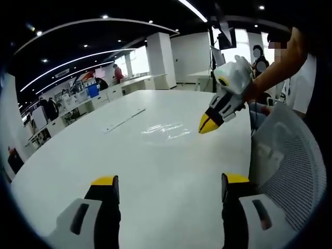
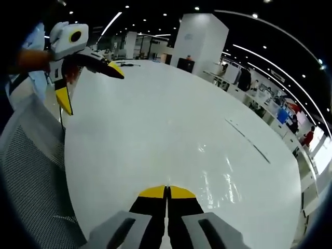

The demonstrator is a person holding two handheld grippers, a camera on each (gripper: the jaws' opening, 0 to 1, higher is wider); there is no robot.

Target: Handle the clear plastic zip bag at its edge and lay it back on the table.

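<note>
The clear plastic zip bag (image 1: 166, 129) lies flat on the white table (image 1: 104, 155), showing mainly as glare and faint creases. In the left gripper view my left gripper (image 1: 170, 181) stands open near the table's front edge, jaws wide apart with nothing between them, well short of the bag. My right gripper (image 1: 206, 124) comes in from the right, yellow tips shut, just off the bag's right edge. In the right gripper view its jaws (image 2: 167, 191) are pressed together above the table (image 2: 171, 119), with nothing visible between them. The left gripper (image 2: 93, 91) hangs open at the upper left.
A grey mesh chair (image 1: 290, 161) stands against the table's edge beside the person holding the grippers; it also shows as the chair back (image 2: 26, 171). A thin seam (image 1: 124, 120) runs across the tabletop. A white column (image 2: 199, 36) and desks with people stand beyond.
</note>
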